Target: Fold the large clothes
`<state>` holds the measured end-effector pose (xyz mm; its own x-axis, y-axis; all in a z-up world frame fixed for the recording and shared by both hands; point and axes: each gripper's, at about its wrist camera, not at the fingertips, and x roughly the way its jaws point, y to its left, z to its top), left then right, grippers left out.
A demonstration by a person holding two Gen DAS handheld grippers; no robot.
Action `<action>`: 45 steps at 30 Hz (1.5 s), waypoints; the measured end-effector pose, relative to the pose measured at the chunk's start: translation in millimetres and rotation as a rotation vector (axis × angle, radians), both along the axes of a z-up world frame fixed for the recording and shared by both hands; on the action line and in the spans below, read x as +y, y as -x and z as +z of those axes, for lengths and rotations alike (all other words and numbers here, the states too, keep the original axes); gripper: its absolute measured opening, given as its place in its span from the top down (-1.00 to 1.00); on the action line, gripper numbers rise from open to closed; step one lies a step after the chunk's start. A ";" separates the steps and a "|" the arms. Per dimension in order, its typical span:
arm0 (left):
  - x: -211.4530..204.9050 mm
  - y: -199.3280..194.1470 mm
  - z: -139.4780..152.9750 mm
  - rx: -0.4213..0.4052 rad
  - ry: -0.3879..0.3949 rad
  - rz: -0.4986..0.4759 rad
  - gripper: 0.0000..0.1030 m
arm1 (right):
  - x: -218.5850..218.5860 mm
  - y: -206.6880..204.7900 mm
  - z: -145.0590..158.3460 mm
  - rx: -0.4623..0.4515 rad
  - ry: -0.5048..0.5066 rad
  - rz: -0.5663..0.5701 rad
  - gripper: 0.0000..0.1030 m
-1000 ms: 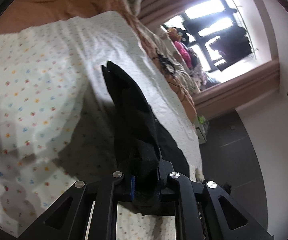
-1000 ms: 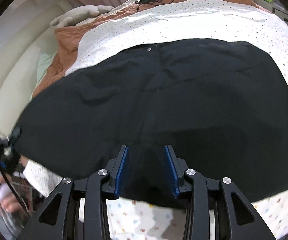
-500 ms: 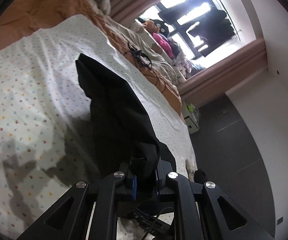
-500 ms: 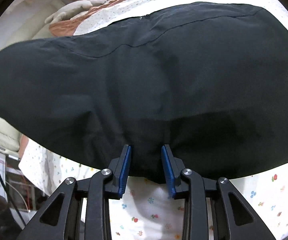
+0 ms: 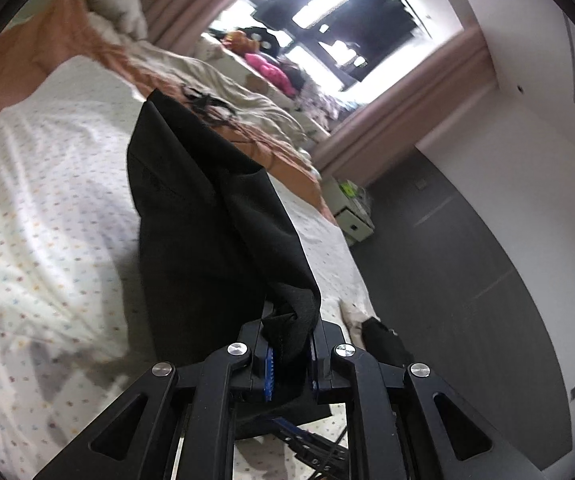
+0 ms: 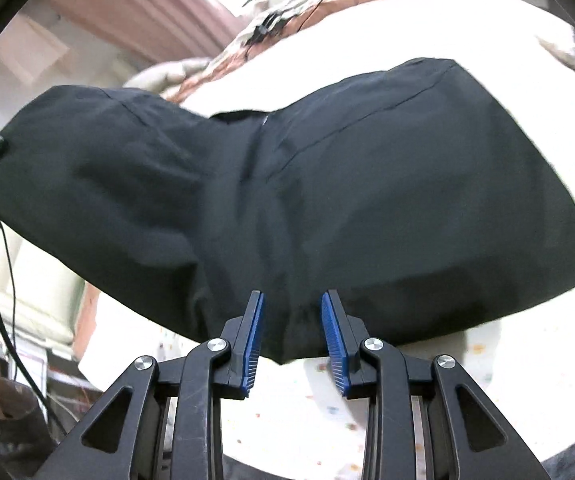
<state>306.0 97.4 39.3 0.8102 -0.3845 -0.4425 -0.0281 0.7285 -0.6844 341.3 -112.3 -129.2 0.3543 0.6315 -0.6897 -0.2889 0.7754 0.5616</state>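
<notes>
A large black garment [image 6: 327, 208] is lifted above a bed with a white dotted sheet [image 5: 39, 208]. My left gripper [image 5: 289, 360] is shut on a bunched corner of the garment [image 5: 207, 216], which hangs in a long fold away from it. My right gripper [image 6: 292, 340] has its blue pads [image 6: 253, 340] apart; the garment's lower edge sits between and just beyond them, and I cannot see the pads pressing it. The garment's left end rises toward the other gripper at the left edge of the right wrist view.
An orange and beige quilt [image 5: 247, 120] with a black cable lies at the far side of the bed. A window [image 5: 327, 20] with curtains is beyond. A small white drawer unit [image 5: 351, 208] stands on the dark floor [image 5: 467, 280] beside the bed.
The left gripper has lifted its corner higher and tilted, raising the garment's left end off the sheet. The right gripper stays at the lower edge with the same gap.
</notes>
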 end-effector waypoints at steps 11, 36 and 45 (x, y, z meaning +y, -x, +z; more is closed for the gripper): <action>-83.4 -60.4 -3.2 0.051 -0.077 -0.137 0.77 | -104.9 12.2 15.2 -0.013 -0.118 -0.196 0.38; -181.6 -119.0 -75.8 0.223 -0.155 -0.357 -0.22 | -191.4 21.0 -2.1 0.030 -0.116 -0.335 -0.08; -69.3 -78.3 -100.3 0.292 -0.145 -0.109 -0.23 | -141.3 -13.6 9.6 0.005 -0.117 -0.251 -0.22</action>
